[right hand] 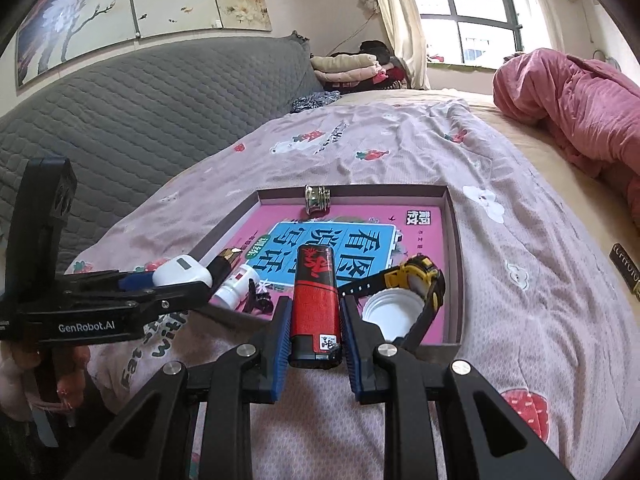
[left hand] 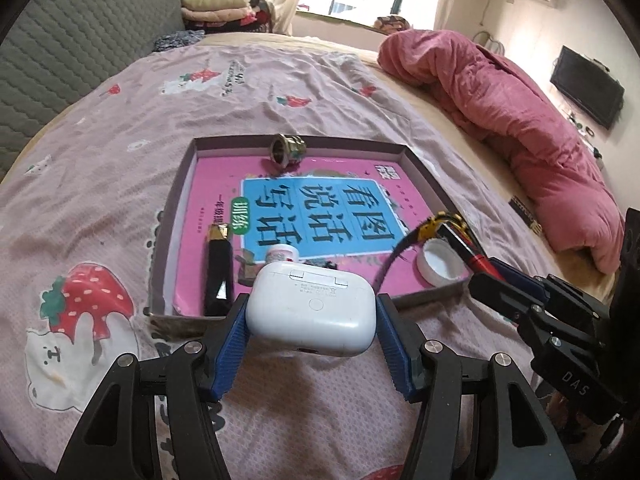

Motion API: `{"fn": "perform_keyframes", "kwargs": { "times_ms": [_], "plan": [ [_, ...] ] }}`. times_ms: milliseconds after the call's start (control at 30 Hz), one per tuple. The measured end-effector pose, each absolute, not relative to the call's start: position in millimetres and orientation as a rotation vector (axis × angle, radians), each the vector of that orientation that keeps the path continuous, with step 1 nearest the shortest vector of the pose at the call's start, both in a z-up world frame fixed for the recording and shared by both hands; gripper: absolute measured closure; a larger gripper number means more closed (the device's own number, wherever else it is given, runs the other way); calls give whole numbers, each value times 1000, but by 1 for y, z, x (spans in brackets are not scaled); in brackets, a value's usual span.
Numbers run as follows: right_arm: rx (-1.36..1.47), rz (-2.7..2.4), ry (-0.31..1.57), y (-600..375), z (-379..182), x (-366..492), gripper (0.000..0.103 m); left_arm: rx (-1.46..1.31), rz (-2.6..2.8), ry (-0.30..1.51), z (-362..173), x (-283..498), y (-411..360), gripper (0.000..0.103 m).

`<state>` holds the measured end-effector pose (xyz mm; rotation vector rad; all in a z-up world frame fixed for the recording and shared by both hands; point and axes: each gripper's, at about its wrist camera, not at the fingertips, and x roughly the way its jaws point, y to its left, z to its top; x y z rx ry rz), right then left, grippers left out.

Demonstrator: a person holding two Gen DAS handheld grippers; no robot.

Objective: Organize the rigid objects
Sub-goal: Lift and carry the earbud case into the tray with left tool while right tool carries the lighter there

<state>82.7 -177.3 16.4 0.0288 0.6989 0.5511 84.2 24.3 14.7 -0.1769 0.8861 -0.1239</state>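
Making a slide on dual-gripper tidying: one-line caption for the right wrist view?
Right gripper holds a red-and-black lighter at the tray edge.

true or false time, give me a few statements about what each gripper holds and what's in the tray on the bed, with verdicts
1. The left gripper is shut on the white earbud case. True.
2. The right gripper is open, jaws holding nothing. False: it is shut on the red and black lighter.
3. The metal fitting lies at the far edge of the tray. True.
4. The white cap lies on the bedsheet outside the tray. False: it lies inside the tray, at its near right corner.
5. The yellow and black watch is in the tray, next to the white cap. True.
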Motion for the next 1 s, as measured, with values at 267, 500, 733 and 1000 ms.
{"fn": "perform_keyframes", "kwargs": {
  "times_ms": [267, 500, 733, 1000],
  "plan": [
    [8, 540, 678, -176, 17, 88, 79, -209, -67, 860, 18, 89, 47, 41],
    [-5, 506, 709, -174, 7, 97, 79, -237, -19, 864, 12, 102, 63, 41],
    [-26, 473, 725, -175, -3, 103, 78, -245, -9, 887, -3, 118, 60, 41],
    [-94, 470, 719, -157, -9, 108, 78, -251, 9, 902, -14, 126, 61, 41]
  ]
}}
